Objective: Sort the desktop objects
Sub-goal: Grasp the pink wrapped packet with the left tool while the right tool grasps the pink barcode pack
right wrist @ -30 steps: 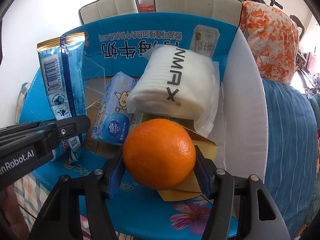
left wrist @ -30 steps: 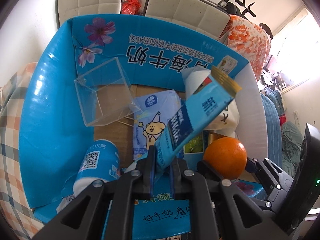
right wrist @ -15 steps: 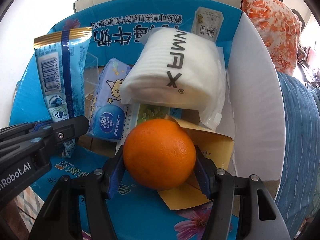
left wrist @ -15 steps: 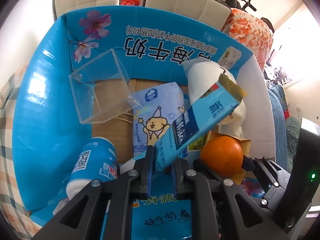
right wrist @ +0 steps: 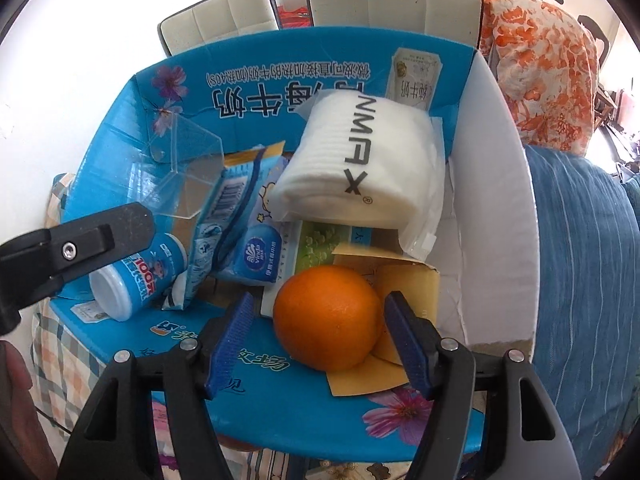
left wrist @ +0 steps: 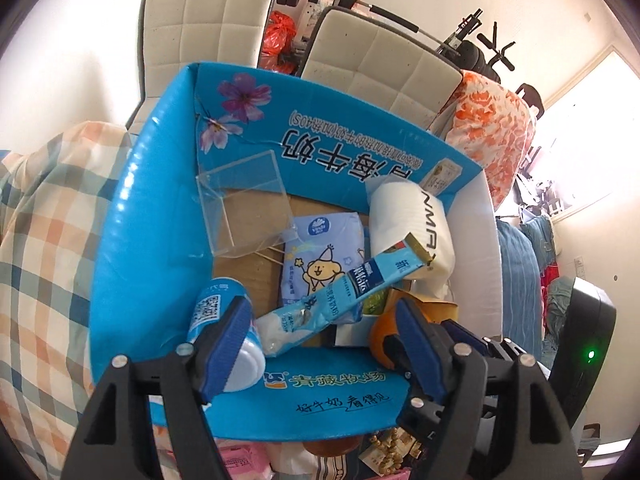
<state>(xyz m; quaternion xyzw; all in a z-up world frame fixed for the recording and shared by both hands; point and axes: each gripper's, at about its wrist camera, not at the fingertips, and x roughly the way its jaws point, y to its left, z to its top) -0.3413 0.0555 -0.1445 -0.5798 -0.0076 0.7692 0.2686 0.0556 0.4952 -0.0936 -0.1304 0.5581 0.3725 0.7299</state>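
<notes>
So the blue milk carton box [left wrist: 132, 240] is the bin here and it's pretty stuffed: a clear plastic box [left wrist: 244, 204] tipped on its side at about 11 o'clock, a Vinda tissue pack [left wrist: 320, 256] with a cartoon bear in the middle, a white bagged cloth roll [left wrist: 408, 228] with black lettering at 2 o'clock, a small blue-and-white bottle [left wrist: 212, 312] lying down at 8 o'clock, and an orange [right wrist: 328, 316] at 5 o'clock sitting on a tan envelope [right wrist: 404, 288]. The long blue snack packet [left wrist: 348, 288] now lies slanted inside the box, its gold end resting on the cloth roll and the low end near the bottle. The left gripper [left wrist: 320, 344] has just been opening, its fingers are spread wide and not touching the packet, which sits between and beyond them. The right gripper [right wrist: 320, 340] has also just been opening a bit; its blue fingers [right wrist: 230, 340] stand either side of the orange with a visible gap each side, so nothing is pinched. The right wrist view shows the packet's barcode side, a green-printed flat pack [right wrist: 320, 248] under the roll and the orange in full; the left view mostly hides the orange behind its own finger, but shows the checked cloth [left wrist: 44, 240] at 9 o'clock outside the box and two white padded chairs [left wrist: 208, 28] at 12.
</notes>
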